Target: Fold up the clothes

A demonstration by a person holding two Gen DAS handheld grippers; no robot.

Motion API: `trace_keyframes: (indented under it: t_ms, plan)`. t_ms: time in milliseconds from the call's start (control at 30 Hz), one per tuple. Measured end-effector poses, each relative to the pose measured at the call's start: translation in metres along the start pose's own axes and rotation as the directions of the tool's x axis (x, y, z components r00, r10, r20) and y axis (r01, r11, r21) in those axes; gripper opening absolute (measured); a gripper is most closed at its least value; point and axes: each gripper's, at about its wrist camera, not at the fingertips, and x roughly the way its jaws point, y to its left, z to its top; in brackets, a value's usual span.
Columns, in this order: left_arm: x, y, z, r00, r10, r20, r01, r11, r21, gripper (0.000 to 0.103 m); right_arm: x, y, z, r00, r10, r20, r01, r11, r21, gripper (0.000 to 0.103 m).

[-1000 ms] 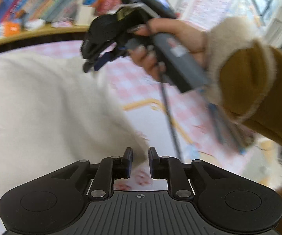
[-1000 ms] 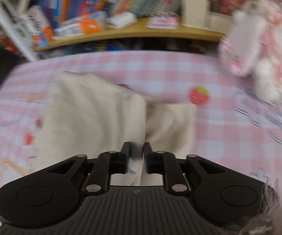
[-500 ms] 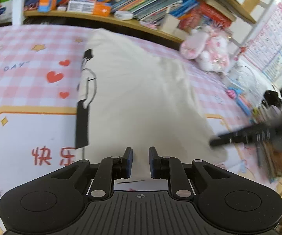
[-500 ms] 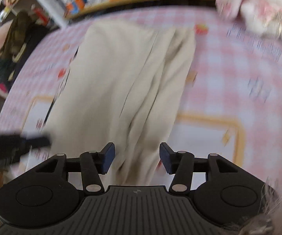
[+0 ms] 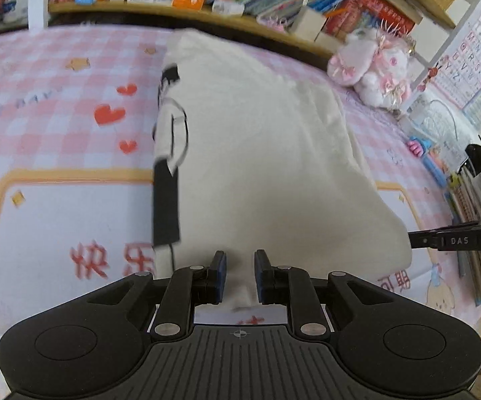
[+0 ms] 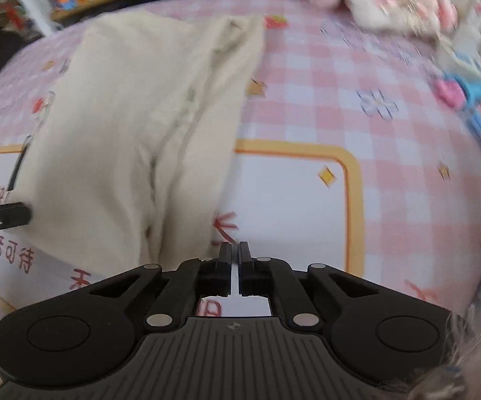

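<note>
The cream garment (image 5: 260,153) lies lengthwise on the pink checked counter (image 6: 357,76), near hem just ahead of both grippers. The left gripper (image 5: 239,275) pinches that hem's fabric; the right gripper (image 6: 234,260), just snapped together, apparently nips the right corner, ready to fold.

Left gripper (image 5: 239,275): matte black ribbed body, two round discs at its sides, silver screws on the linkage arms, blue pads (image 5: 221,276) on the fingers. Right gripper (image 6: 234,265): same black build; its side, in the left view, bears white letters "DAS".
</note>
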Motion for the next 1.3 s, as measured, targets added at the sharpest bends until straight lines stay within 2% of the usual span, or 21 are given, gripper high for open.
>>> trace_keyframes:
  t_ms: [133,200,233,267,333,367,400,433,567,767,833,900,933,967,1000,1033,1100,1133,1200,1233,1300]
  plan:
    - [-0.011,0.022,0.029,0.998,-0.04,0.055,0.043,0.998,-0.052,0.019,0.011,0.002,0.002,0.997,0.036,0.061,-0.039,0.998,0.049,0.005]
    - [-0.01,0.037,0.048,0.995,-0.064,0.078,0.071,0.994,-0.087,0.026,0.017,0.011,0.003,0.994,0.054,0.096,-0.058,0.997,0.043,0.019]
    - [-0.008,0.045,0.058,0.993,-0.076,0.088,0.085,0.991,-0.104,0.026,0.021,0.018,0.004,0.992,0.056,0.111,-0.06,0.998,0.035,0.033]
    - [-0.004,0.052,0.069,0.992,-0.087,0.092,0.098,0.988,-0.123,0.027,0.025,0.025,0.006,0.991,0.055,0.125,-0.059,0.998,0.027,0.04]
    - [0.01,0.067,0.092,0.989,-0.11,0.099,0.125,0.979,-0.163,0.031,0.041,0.036,0.008,0.992,-0.008,0.124,0.006,1.0,0.017,0.036]
    - [0.017,0.075,0.104,0.987,-0.121,0.102,0.138,0.973,-0.184,0.037,0.052,0.04,0.008,0.992,-0.05,0.112,0.048,0.999,0.014,0.027]
    - [0.025,0.083,0.115,0.986,-0.131,0.105,0.15,0.967,-0.204,0.04,0.067,0.041,0.007,0.992,-0.1,0.08,0.099,0.995,0.015,0.012]
    - [0.033,0.089,0.125,0.984,-0.14,0.106,0.161,0.963,-0.216,0.04,0.081,0.042,0.006,0.988,-0.147,0.051,0.146,0.989,0.014,0.009]
    - [0.071,0.111,0.165,0.982,-0.165,0.087,0.182,0.949,-0.257,0.048,0.112,0.037,0.005,0.977,-0.213,0.028,0.211,0.976,0.059,0.009]
    - [0.123,0.126,0.203,0.981,-0.184,0.06,0.194,0.947,-0.256,0.048,0.145,0.03,0.018,0.966,-0.259,0.004,0.256,0.956,0.141,0.009]
    - [0.132,0.132,0.21,0.972,-0.221,0.082,0.235,0.934,-0.271,0.049,0.146,0.03,0.018,0.963,-0.271,0.001,0.268,0.952,0.152,0.009]
    - [0.138,0.137,0.214,0.962,-0.253,0.099,0.271,0.918,-0.289,0.045,0.154,0.032,0.017,0.959,-0.283,0.0,0.28,0.947,0.158,0.009]
    - [0.139,0.136,0.216,0.959,-0.26,0.112,0.282,0.919,-0.277,0.042,0.151,0.029,0.016,0.957,-0.288,0.0,0.285,0.945,0.161,0.009]
    - [0.132,0.125,0.215,0.961,-0.238,0.142,0.261,0.949,-0.179,0.026,0.15,0.031,0.016,0.956,-0.294,-0.001,0.29,0.943,0.165,0.009]
    - [0.125,0.113,0.213,0.96,-0.219,0.173,0.235,0.969,-0.08,0.021,0.148,0.03,0.016,0.954,-0.3,-0.002,0.296,0.94,0.169,0.009]
    - [0.118,0.101,0.212,0.957,-0.202,0.207,0.203,0.979,0.019,0.021,0.147,0.03,0.015,0.952,-0.306,-0.002,0.302,0.938,0.17,0.009]
    - [0.108,0.08,0.21,0.949,-0.172,0.262,0.124,0.974,0.191,0.021,0.15,0.035,0.017,0.949,-0.315,-0.002,0.311,0.934,0.175,0.009]
    - [0.117,0.08,0.211,0.964,-0.131,0.23,0.086,0.977,0.193,0.022,0.153,0.036,0.017,0.948,-0.319,-0.003,0.315,0.932,0.177,0.009]
    - [0.134,0.08,0.214,0.985,-0.056,0.165,0.023,0.981,0.191,0.03,0.16,0.038,0.018,0.945,-0.328,-0.006,0.324,0.929,0.182,0.009]
    - [0.137,0.087,0.216,0.987,-0.067,0.147,0.045,0.989,0.144,0.034,0.158,0.035,0.019,0.943,-0.333,-0.009,0.329,0.928,0.176,0.009]
    - [0.128,0.098,0.216,0.981,-0.095,0.168,0.089,0.995,0.044,0.049,0.151,0.035,0.019,0.939,-0.343,-0.016,0.341,0.926,0.162,0.009]
